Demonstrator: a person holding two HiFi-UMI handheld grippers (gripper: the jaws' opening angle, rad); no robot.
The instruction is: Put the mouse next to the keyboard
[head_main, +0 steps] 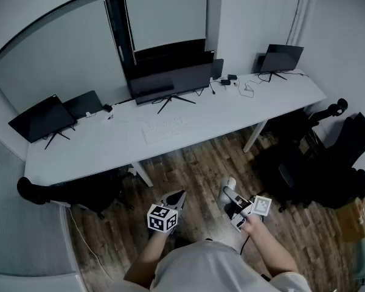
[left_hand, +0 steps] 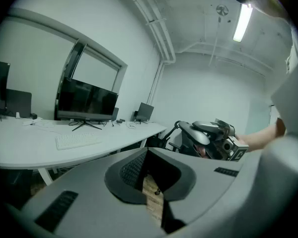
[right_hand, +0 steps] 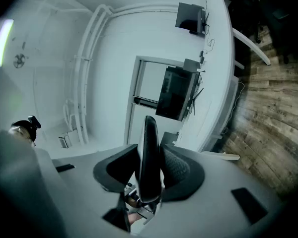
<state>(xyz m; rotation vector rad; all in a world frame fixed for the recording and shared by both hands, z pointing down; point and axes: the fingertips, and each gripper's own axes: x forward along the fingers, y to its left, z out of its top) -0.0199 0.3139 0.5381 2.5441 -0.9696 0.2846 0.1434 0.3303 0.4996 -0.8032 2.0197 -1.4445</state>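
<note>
Mouse (head_main: 227, 191) is clamped edge-on between the jaws of my right gripper (head_main: 231, 201), held low over the wood floor (head_main: 201, 163), well apart from the keyboard (head_main: 164, 128) on the white table (head_main: 243, 111). My left gripper (head_main: 178, 197) is drawn together on nothing.

bench (head_main: 231, 111): plain white
keyboard (head_main: 165, 128): white, barely paler than the bench
monitors (head_main: 170, 84): black screens, black stands
floor (head_main: 194, 169): brown planks, streaky wood grain
mouse (right_hand: 148, 157): black, with a pale stripe along one edge
marker cube (head_main: 162, 218) on the left gripper (head_main: 181, 194): black squares on white
fingers (left_hand: 131, 170): dark grey, finely ribbed
chairs (head_main: 328, 163), right of frame: black
</note>
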